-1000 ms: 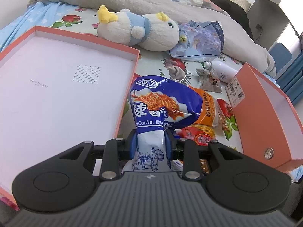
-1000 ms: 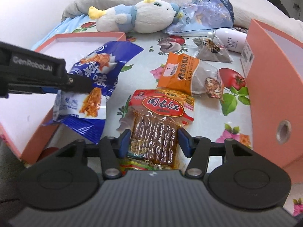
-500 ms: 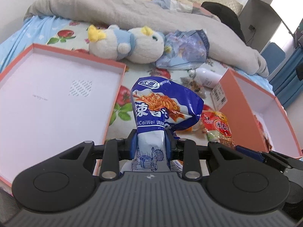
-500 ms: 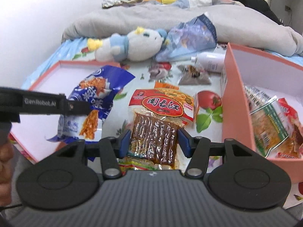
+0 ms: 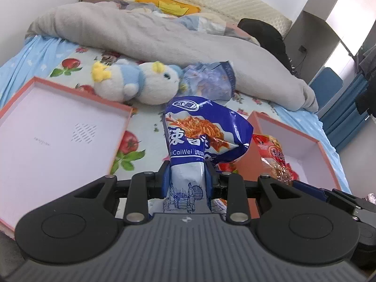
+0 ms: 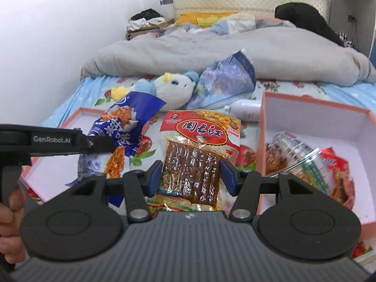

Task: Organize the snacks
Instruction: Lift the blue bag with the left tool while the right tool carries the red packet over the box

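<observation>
The left gripper (image 5: pixel 188 176) is clamped on the white bottom end of a blue snack bag (image 5: pixel 204 129), its blue pads pressing both sides of the crumpled neck; the bag stands up from the jaws toward twelve o'clock, held in the air above the bed. In the right wrist view the same bag (image 6: pixel 122 136) hangs at nine o'clock from the left gripper's black arm, with a hand (image 6: pixel 10 213) on the handle at eight o'clock.

The right gripper (image 6: pixel 191 176) stands about half open and grips a clear packet of brown strips with a red label (image 6: pixel 195 162), one blue pad against each long edge; the packet reaches up toward twelve o'clock and is off the bedsheet.

Outward from the left gripper, at ten o'clock lies an orange-rimmed shallow lid (image 5: pixel 58 127), white inside. At two to three o'clock sits an orange box (image 5: pixel 305 141); the red-label packet shows in front of its near wall. In the right wrist view that box (image 6: pixel 317 122) is at two o'clock and holds several snack packs (image 6: pixel 312 164) against its near side.

Farther off, at twelve o'clock, a white and blue plush toy (image 5: pixel 138 84) lies on the fruit-print sheet (image 5: pixel 131 141), touching a pale blue crinkled bag (image 5: pixel 209 82) on its right. A white bottle (image 6: pixel 244 110) lies just beside the box's far corner. A grey blanket (image 5: pixel 164 35) is heaped behind them.
</observation>
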Motion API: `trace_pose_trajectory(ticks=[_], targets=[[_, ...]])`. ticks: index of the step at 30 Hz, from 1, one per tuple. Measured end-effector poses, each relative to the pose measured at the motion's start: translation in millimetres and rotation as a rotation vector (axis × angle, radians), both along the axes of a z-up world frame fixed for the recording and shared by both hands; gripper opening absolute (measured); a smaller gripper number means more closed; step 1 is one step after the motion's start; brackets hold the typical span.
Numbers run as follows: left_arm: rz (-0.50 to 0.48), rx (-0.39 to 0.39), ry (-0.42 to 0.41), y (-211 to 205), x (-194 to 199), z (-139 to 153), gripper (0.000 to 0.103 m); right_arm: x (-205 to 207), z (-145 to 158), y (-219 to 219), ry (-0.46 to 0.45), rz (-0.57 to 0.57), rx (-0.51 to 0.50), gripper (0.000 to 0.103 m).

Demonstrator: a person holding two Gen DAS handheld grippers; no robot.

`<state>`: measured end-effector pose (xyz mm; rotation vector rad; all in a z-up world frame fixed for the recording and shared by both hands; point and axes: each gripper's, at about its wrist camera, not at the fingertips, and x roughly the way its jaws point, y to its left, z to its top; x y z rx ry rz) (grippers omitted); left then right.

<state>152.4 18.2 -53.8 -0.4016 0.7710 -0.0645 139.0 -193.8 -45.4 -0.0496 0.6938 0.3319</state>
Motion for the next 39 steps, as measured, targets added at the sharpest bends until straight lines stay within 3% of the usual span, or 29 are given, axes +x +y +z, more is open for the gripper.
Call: trace_pose_trajectory(ticks=[6,12,22,23,25,26,27,39], targets=[[-0.026,0.011,-0.047,-22.9,7.2,29.7,0.03,1.5,23.6,-27.5,-0.042,-0.037,0.018,0.056],[-0.077,0.018,-0.076,-54.2,17.0,43.3,0.014,8.6,30.7,-53.9,-0.057,-0.08,0.016,0.056],[-0.063,0.019,0.048,-56.5,38.0,-15.6,0.015,15.9,6.4,-89.6,-0.006,-0.137,0.004,0.056],[-0.062,0.028,0.068,-54.7,40.2,-23.1,0.017,15.5,4.4,-93.1,-0.002,-0.144,0.003,0.056],[-0.047,0.043,0.101,-51.6,45.2,-38.9,0.036,14.8,1.7,-100.2,0.0,-0.154,0.006,0.056],[-0.038,0.045,0.12,-49.1,48.5,-48.1,0.063,14.7,0.1,-103.7,0.001,-0.161,0.004,0.056],[-0.03,0.045,0.134,-47.4,51.0,-56.4,0.073,14.7,-1.0,-106.9,0.002,-0.165,0.002,0.056],[0.001,0.043,0.209,-53.0,60.5,-149.7,0.071,10.6,-12.0,-150.8,-0.005,-0.224,-0.013,0.056]])
